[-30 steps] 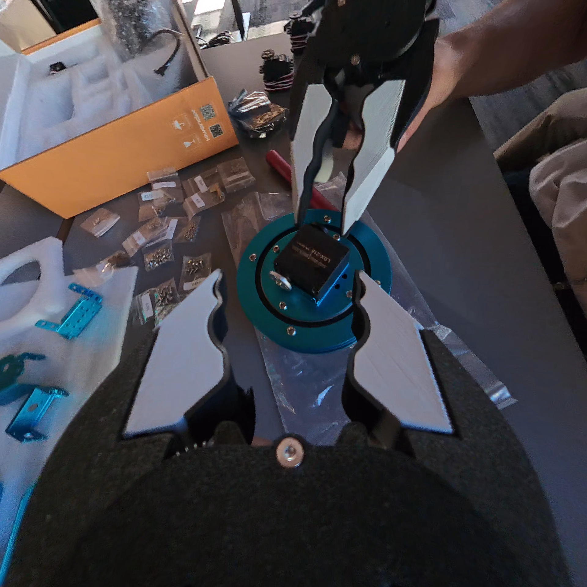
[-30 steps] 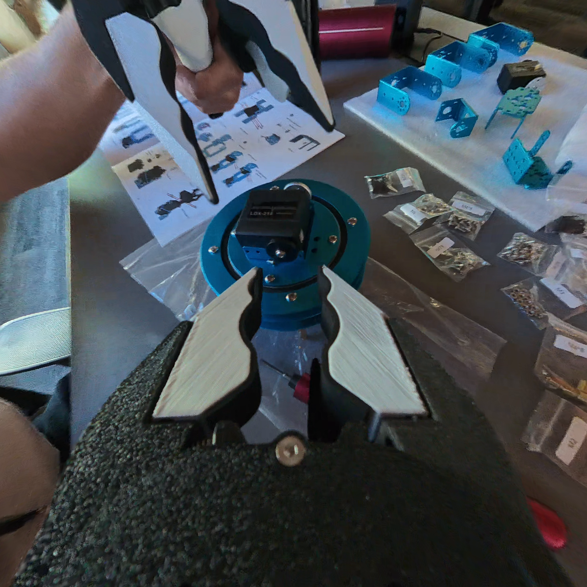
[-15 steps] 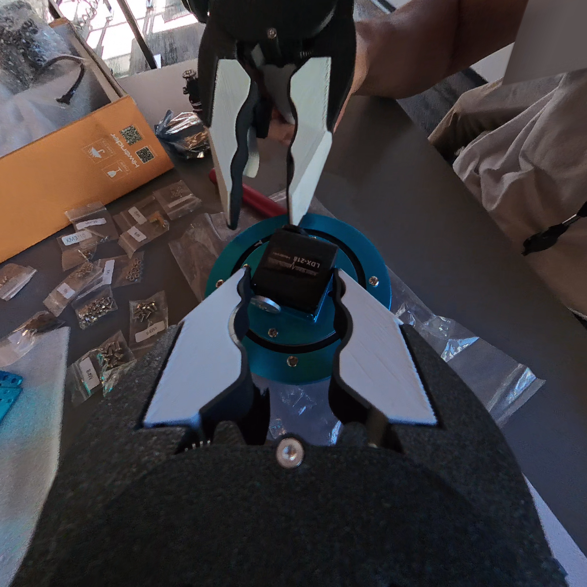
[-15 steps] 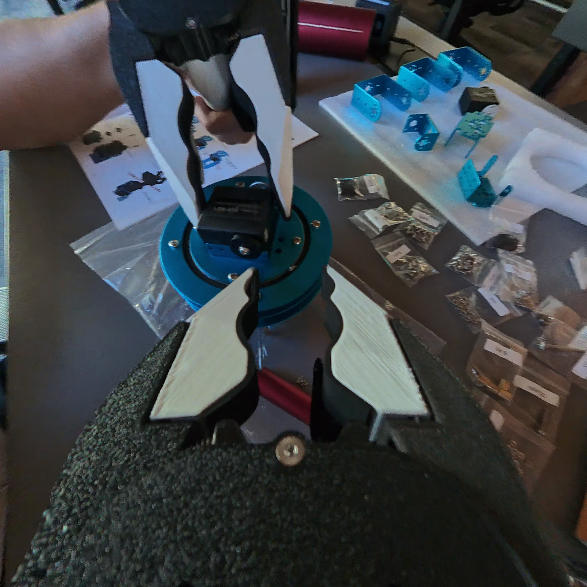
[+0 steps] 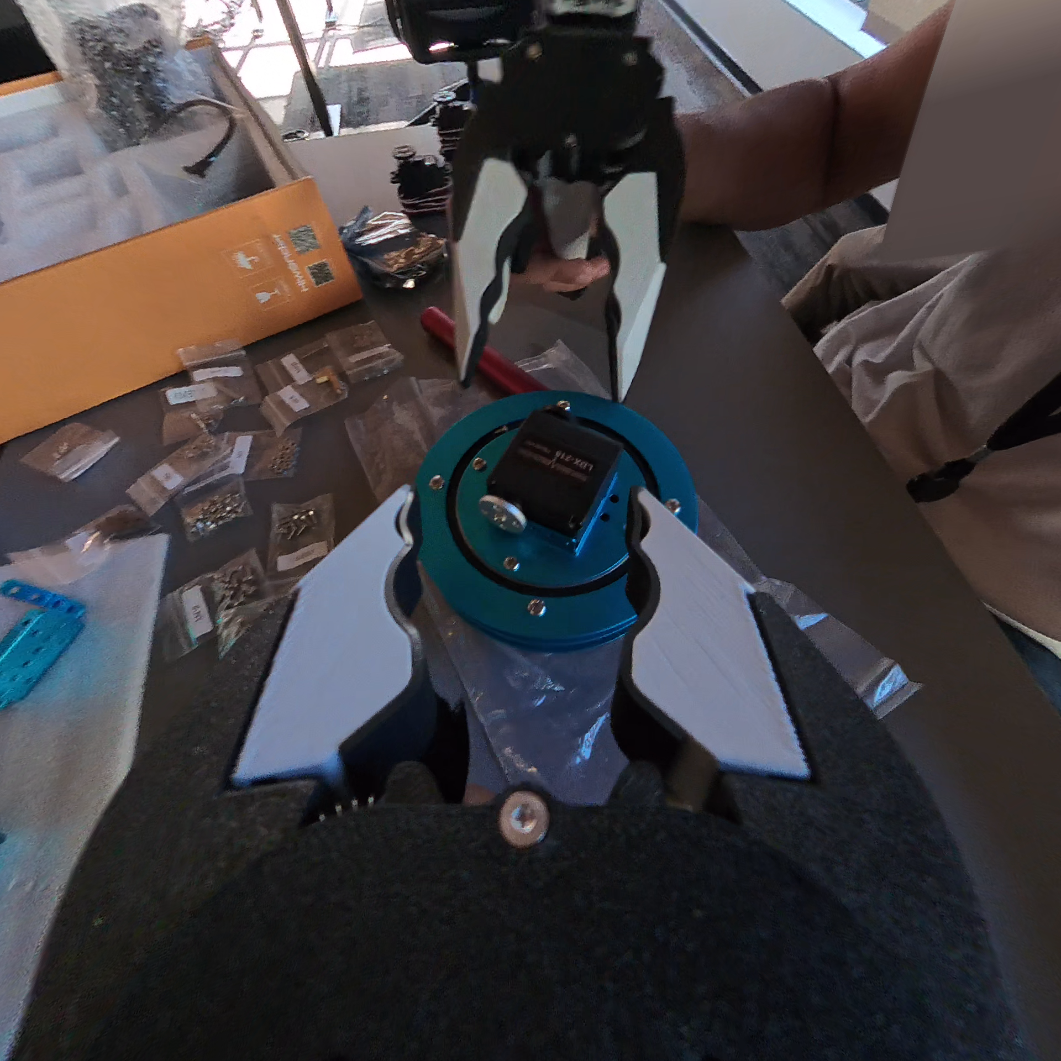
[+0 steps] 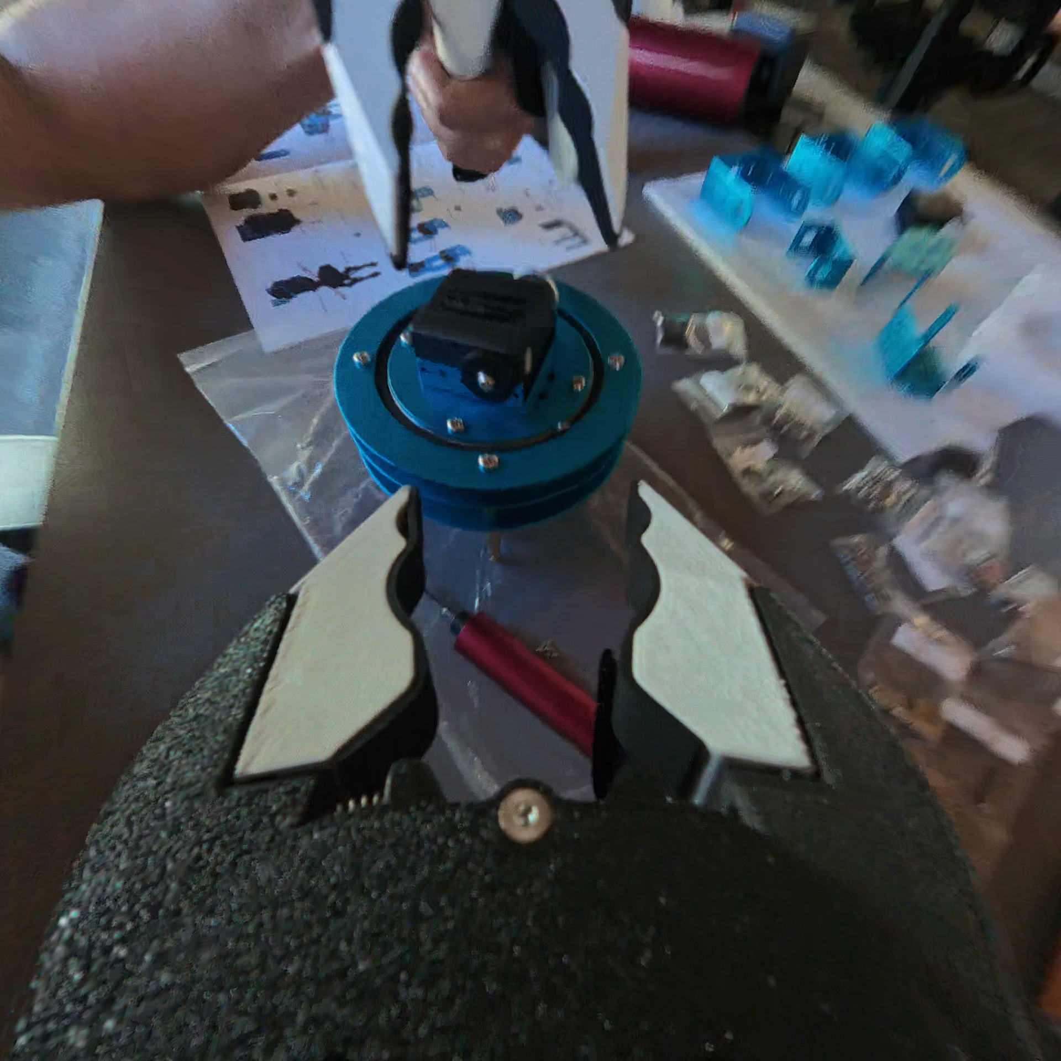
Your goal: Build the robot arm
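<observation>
Lettered black servo (image 5: 552, 479) on blue disc (image 5: 660, 459), between open jaws.

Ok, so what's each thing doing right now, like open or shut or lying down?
Left tongs: open, empty, fingers either side of the blue disc.
Right tongs: open, empty, short of the disc.
Blue disc: flat on a clear plastic bag.
Black box: mounted on the disc, tilted.
Red tool: lying on the bag.
Orange box: open.
Small bags: scattered, shut.
</observation>
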A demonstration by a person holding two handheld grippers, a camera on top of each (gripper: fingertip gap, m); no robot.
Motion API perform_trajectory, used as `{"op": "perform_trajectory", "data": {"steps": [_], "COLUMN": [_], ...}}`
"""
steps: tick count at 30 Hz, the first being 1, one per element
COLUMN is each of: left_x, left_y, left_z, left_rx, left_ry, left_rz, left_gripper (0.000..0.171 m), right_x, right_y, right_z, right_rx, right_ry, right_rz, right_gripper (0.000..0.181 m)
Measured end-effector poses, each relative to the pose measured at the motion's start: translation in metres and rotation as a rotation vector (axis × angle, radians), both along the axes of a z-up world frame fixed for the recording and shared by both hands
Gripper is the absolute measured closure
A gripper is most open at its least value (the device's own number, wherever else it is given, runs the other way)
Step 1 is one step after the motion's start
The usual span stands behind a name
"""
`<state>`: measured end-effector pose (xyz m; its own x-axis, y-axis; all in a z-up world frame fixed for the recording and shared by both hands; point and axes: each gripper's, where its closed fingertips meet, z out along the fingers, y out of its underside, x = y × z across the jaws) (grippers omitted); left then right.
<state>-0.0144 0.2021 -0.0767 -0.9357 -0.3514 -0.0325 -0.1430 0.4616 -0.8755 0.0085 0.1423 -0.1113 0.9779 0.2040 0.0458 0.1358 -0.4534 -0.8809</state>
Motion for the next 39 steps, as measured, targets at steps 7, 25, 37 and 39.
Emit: {"op": "perform_trajectory", "data": {"steps": [7,25,37,39], "left_x": [-0.005,-0.008,-0.007,-0.007], "left_y": [0.005,0.002,0.003,0.003], "left_z": [-0.005,-0.015,-0.018,-0.019], "left_rx": [-0.020,-0.053,-0.057,-0.055], "left_ry": [0.018,0.052,0.058,0.060], "left_rz": [0.020,0.020,0.028,0.028], "left_gripper": [0.107,0.111,0.111,0.111], "right_x": [0.000,0.009,0.012,0.010], "right_y": [0.011,0.030,0.025,0.027], "right_z": [0.028,0.003,0.011,0.004], "right_rx": [-0.100,-0.326,-0.247,-0.273], "right_ry": [-0.156,-0.063,-0.071,-0.080], "right_rz": [0.220,0.380,0.382,0.392], "right_gripper": [0.153,0.181,0.165,0.165]}}
